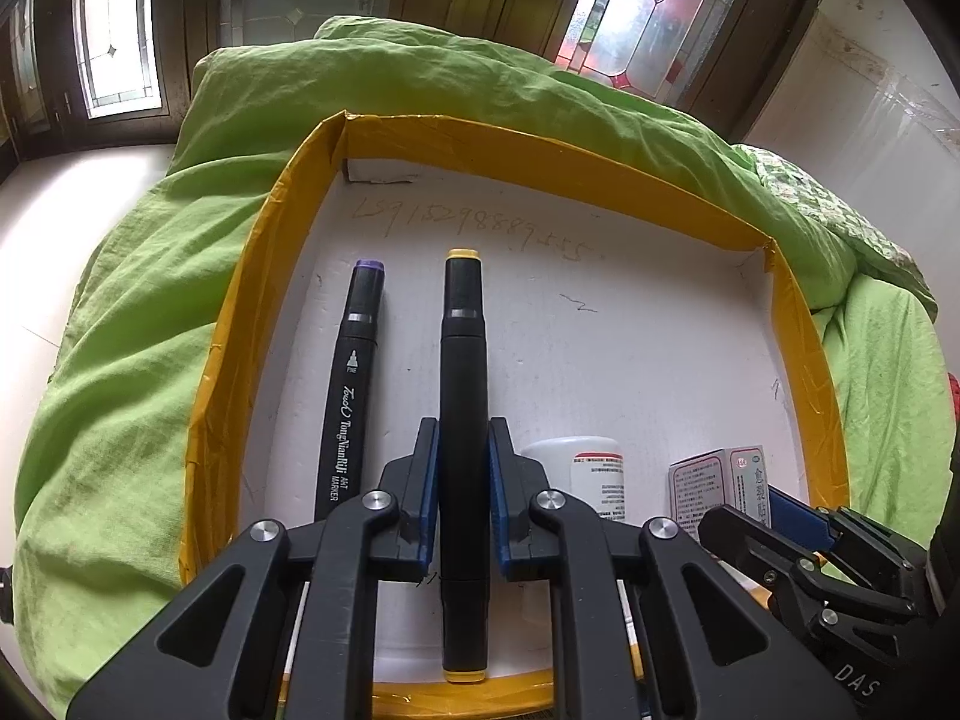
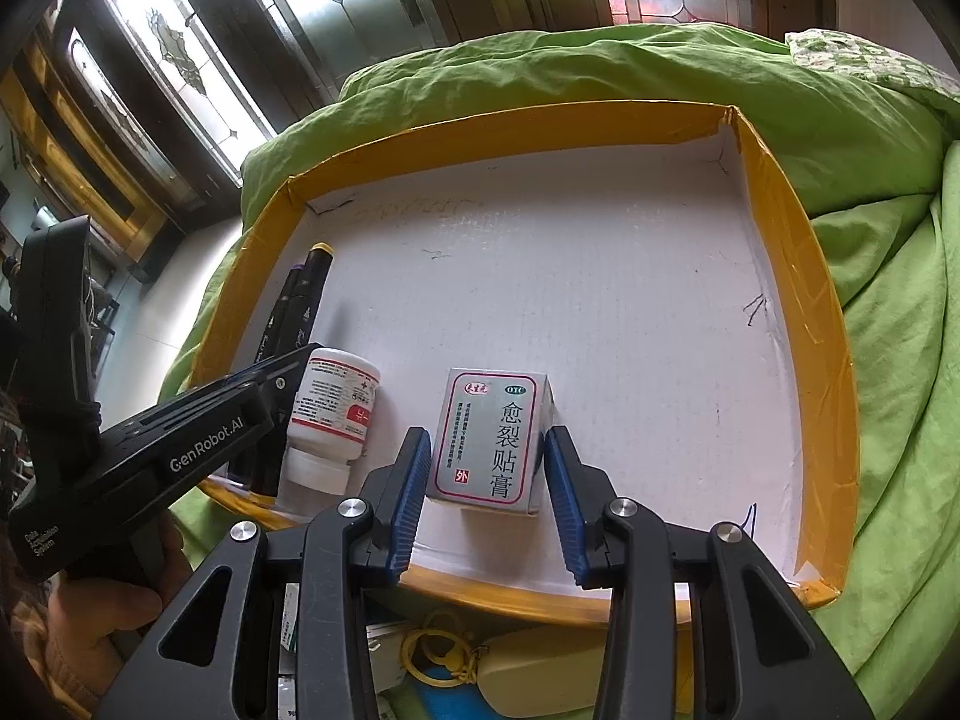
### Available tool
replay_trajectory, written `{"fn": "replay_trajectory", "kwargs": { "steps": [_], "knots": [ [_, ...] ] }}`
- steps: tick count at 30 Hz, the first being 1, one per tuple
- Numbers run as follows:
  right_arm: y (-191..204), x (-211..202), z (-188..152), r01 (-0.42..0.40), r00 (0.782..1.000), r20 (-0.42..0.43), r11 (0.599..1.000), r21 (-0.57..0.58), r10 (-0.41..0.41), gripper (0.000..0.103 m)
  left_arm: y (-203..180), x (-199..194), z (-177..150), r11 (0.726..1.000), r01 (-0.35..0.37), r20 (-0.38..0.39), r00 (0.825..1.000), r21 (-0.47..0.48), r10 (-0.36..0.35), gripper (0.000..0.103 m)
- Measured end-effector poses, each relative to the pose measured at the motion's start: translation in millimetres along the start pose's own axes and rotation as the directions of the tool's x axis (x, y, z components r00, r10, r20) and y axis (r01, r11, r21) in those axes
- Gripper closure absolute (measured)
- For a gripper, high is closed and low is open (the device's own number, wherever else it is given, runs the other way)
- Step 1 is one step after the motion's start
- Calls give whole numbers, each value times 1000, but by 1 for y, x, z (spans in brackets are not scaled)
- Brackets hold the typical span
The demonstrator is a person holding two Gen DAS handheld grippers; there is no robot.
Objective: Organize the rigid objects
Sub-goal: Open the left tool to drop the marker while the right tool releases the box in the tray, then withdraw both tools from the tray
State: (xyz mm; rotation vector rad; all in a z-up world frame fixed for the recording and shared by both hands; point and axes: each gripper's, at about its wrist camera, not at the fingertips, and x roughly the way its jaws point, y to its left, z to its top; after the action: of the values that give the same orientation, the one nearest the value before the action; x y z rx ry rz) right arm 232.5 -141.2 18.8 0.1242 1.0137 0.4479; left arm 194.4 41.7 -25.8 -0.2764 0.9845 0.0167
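The black marker with yellow end caps (image 1: 463, 420) is a long, smooth, slightly flattened barrel, and it sits lengthwise between the blue ribbed pads of the left gripper (image 1: 463, 480), whose fingers (image 1: 425, 480) are closed tight on its middle; it hangs over the floor of the tray. Just beside it on the left lies a second black marker with a purple cap (image 1: 351, 384), printed in white lettering, flat on the tray floor and roughly parallel.

The small medicine box (image 2: 495, 438) is matte grey cardboard with a red-bordered label and large black characters. It stands in the near part of the tray between the fingers (image 2: 408, 492) of the right gripper (image 2: 489, 495), which are only a little wider apart than the box; the left pad is at its edge, the right pad shows a sliver of gap, so I cannot tell whether they press on it. Beside the box on the left lies a white plastic bottle (image 2: 330, 414) on its side, cap towards the near wall.

The tray (image 2: 780, 228) is shallow, squarish, with a white pebbled board floor bearing pen scribbles and walls wrapped in glossy yellow tape. It rests on a rumpled green bedcover (image 1: 120, 312). A hand (image 2: 90, 618) grips the left gripper's handle.
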Motion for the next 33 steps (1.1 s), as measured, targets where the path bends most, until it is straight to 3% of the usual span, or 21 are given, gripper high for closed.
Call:
{"fn": "replay_trajectory", "kwargs": {
  "steps": [4,8,12,20,22,28,33],
  "knots": [
    [0,-3,-1,3,1000,8,1000,2,-3,68,-1,-2,-2,1000,-15,1,1000,-5,15,88],
    [-2,-6,-2,4,1000,19,1000,18,-5,66,-3,-7,-3,1000,-28,12,1000,4,28,58],
    [-3,-17,-4,-5,999,45,999,32,4,58,-7,-20,-3,999,-30,25,999,17,29,55],
    [-5,-51,-12,-22,994,109,999,43,17,41,-10,-73,-26,999,-36,76,997,25,34,30],
    [-6,-58,-14,-31,992,125,998,54,25,32,-6,-89,-44,999,-46,93,995,26,44,30],
    [-2,-72,-19,-64,987,148,996,58,55,19,13,-114,-109,997,-71,80,994,-26,73,30],
    [3,-85,-32,-77,987,146,996,33,72,13,26,-119,-131,993,-49,41,998,-110,54,30]
  ]
}}
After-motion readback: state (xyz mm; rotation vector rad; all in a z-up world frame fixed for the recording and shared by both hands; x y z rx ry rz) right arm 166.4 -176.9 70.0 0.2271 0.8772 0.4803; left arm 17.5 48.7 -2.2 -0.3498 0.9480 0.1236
